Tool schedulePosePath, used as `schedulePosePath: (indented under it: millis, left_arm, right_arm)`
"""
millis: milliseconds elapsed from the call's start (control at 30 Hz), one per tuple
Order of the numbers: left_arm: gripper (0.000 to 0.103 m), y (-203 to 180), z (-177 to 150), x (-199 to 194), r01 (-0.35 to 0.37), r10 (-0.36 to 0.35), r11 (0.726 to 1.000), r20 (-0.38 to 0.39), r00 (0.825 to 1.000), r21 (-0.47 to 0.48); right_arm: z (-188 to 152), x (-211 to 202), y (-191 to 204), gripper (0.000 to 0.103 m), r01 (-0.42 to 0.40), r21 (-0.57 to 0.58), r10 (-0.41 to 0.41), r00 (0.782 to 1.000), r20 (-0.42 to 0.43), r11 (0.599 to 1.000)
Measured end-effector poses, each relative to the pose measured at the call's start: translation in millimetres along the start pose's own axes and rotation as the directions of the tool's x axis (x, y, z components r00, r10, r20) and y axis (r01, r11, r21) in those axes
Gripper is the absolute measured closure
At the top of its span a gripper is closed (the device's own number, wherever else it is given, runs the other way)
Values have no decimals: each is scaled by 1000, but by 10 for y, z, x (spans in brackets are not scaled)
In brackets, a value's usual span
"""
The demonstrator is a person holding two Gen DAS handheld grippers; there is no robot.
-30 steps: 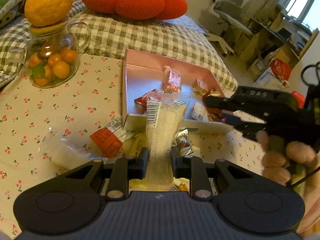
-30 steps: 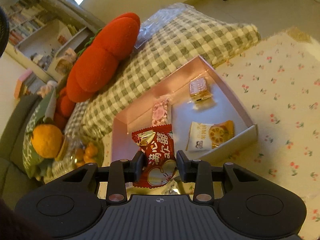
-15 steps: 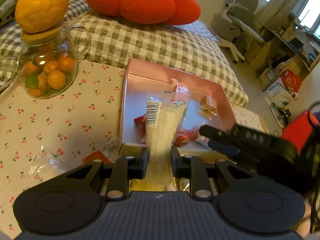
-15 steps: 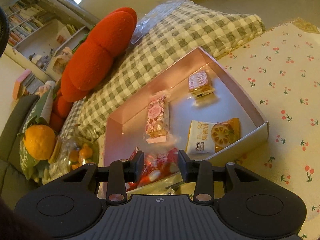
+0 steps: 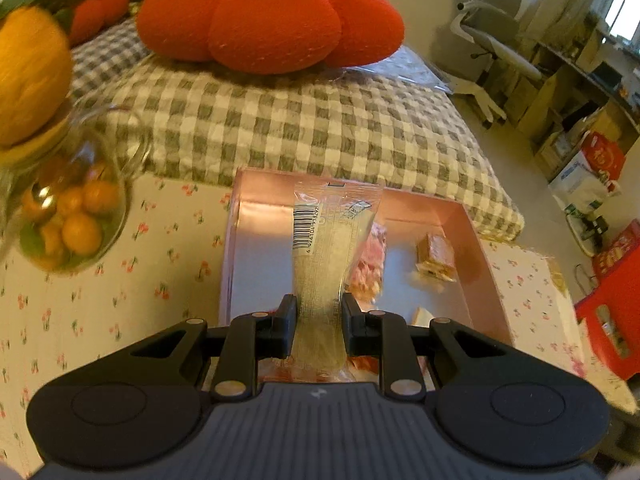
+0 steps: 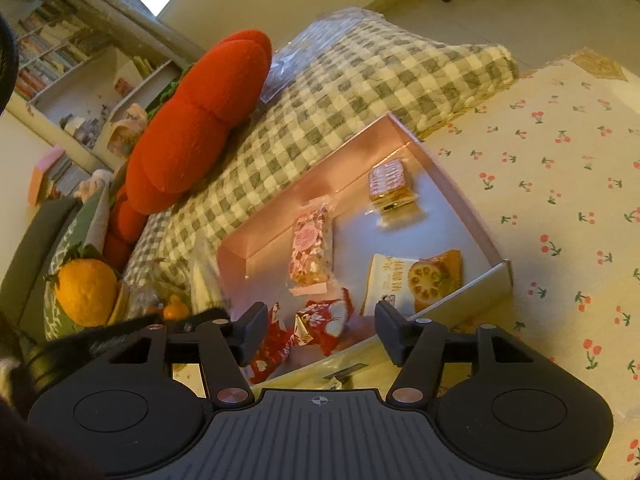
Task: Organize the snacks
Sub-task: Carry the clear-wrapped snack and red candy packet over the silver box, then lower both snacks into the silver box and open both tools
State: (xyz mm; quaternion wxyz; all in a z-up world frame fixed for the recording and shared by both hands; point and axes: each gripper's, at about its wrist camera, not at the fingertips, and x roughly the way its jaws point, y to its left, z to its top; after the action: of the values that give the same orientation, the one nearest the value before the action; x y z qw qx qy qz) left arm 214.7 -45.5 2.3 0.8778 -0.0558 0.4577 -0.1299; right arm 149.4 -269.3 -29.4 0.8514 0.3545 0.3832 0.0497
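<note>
Clear wrapper [image 5: 326, 256], pinched by the left gripper [image 5: 319, 322], stood lengthwise straight ahead over the pink box [image 5: 478, 240]; right gripper [image 6: 320, 330], fingers opening, hung above the red packet [image 6: 320, 320] lying inside.

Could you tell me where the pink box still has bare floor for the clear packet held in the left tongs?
In the pink box, bare floor lies between the pink nougat packet and the wafer, and along the far wall. The near corner is crowded: red packets and the lotus-chip bag.
</note>
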Motion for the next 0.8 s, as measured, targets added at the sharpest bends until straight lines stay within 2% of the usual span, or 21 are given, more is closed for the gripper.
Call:
schedulePosePath:
  millis: [267, 567, 633, 733, 800]
  left_arm:
    - [82, -146, 154, 355, -124, 131, 981, -42, 990, 151]
    - [85, -215, 216, 537, -157, 170, 966, -49, 984, 205]
    - [79, -226, 214, 544, -159, 172, 964, -41, 984, 212]
    - [48, -234, 192, 531, -181, 188, 957, -10, 982, 228]
    - [44, -235, 181, 514, -186, 190, 952, 8, 982, 241]
  right_arm:
    - [30, -40, -67, 42, 20, -1, -20, 1000, 0, 1000]
    - [14, -4, -26, 42, 27, -33, -27, 1000, -1, 999]
    - [11, 3, -18, 42, 30, -44, -31, 1000, -1, 999]
    - [1, 2, -2, 38, 31, -54, -31, 1000, -1, 998]
    - [-7, 2, 15, 38, 35, -63, -36, 999, -2, 997]
